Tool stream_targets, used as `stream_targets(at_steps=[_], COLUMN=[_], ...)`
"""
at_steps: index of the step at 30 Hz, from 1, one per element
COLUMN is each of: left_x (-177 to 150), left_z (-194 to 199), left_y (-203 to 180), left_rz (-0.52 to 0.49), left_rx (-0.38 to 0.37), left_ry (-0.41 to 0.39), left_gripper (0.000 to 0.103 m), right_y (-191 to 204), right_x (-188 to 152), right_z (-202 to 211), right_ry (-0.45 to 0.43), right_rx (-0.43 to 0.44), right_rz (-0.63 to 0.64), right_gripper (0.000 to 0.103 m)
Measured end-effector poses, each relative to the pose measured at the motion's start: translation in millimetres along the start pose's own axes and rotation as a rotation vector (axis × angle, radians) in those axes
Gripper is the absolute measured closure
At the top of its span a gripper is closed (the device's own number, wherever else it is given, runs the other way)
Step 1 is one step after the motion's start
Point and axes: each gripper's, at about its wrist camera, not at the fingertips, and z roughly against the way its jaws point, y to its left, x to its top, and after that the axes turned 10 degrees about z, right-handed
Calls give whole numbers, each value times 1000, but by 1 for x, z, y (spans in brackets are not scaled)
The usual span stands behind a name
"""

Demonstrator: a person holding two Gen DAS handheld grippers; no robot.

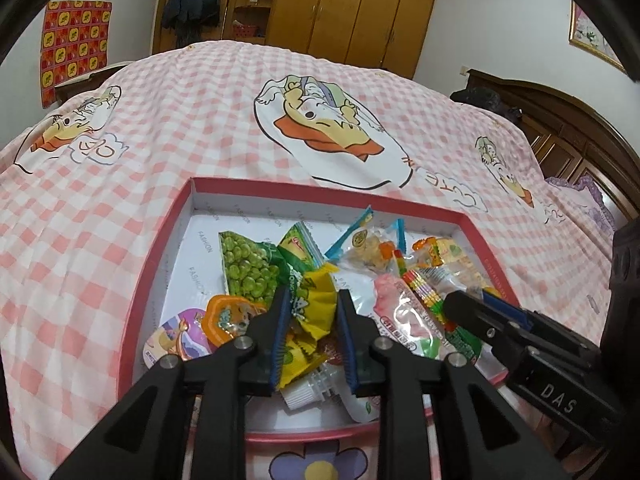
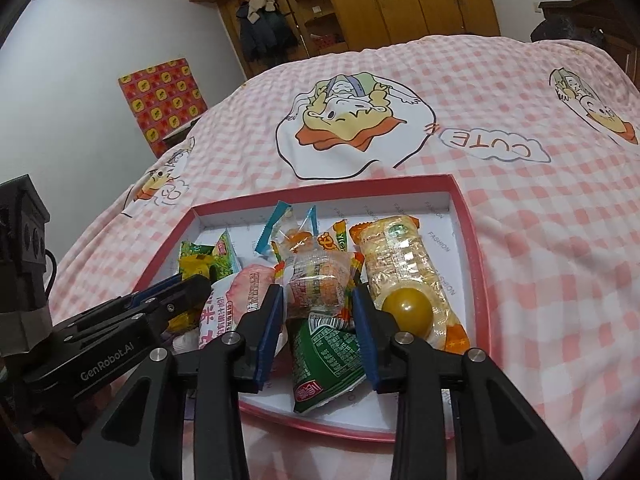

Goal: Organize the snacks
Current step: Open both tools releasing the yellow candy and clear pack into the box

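1. Progress: I judge the sorting barely begun. The snacks all lie heaped in the red-rimmed box (image 1: 132, 308) on the checked bedspread (image 1: 80, 220), none visibly grouped; the box's far-left floor is bare.
2. Contents: pea packet (image 1: 246, 268), yellow packet (image 1: 316, 312), jelly cups (image 1: 192, 334), pink pouch (image 1: 396, 304), clear candy bag (image 1: 368, 248), long wafer pack (image 2: 404, 268), yellow ball (image 2: 408, 312), green sachet (image 2: 324, 364).
3. Left gripper (image 1: 310, 304): I hold it low over the near-left of the box, angled down. Its jaws stand part open and straddle the yellow packet; I cannot tell whether the pads press it.
4. Right gripper (image 2: 316, 300): low over the near-right, reaching in beside the left one. Its jaws are spread wide either side of a small clear-wrapped packet (image 2: 316, 284), with gaps showing; nothing is gripped.
5. Remaining, in my judgement: lifting out and grouping nearly every item.
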Motion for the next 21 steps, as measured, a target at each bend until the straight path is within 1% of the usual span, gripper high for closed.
stream_targets(at_steps=[3, 6, 7, 11, 12, 13, 14, 15, 16, 17, 18, 19, 20, 21], left_x=[-1, -2, -2, -1, -1, -1, -1, -1, -1, 0, 0, 1, 0, -1], left_z=[1, 0, 0, 0, 0, 0, 1, 1, 4, 8, 13, 20, 27, 35], left_y=[-4, -9, -9, -7, -7, -8, -9, -10, -10, -9, -8, -7, -5, -4], left_rz=[-14, -34, -35, -25, -26, -32, -37, -42, -42, -39, -37, -39, -43, -49], left_rx=[34, 56, 56, 42, 36, 28, 25, 58, 78, 78, 73, 64, 52, 43], left_ry=[-8, -12, -12, -10, -9, -8, -4, -5, -15, -27, -34, -40, -51, -65], left_gripper=[73, 70, 69, 68, 64, 48, 38, 31, 27, 25, 17, 12, 11, 10], right_y=[-2, -3, -4, -4, -4, -4, -3, -1, -1, 1, 3, 5, 6, 7], right_x=[0, 0, 0, 0, -1, -1, 0, 0, 1, 2, 2, 3, 4, 3], right_z=[-1, -3, -4, -6, -6, -7, -7, -6, -5, -4, -3, 1, 4, 9], right_ry=[5, 17, 24, 32, 34, 37, 40, 41, 42, 40, 35, 25, 16, 2], right_rx=[3, -5, -8, -7, -6, -4, -6, -15, -34, -45, -52, -75, -93, -101], right_rz=[-6, -13, -15, -15, -14, -9, -4, 1, 6, 13, 20, 26, 26, 25], right_gripper=[67, 62, 60, 59, 58, 56, 55, 55, 55, 54, 54, 49, 40, 36])
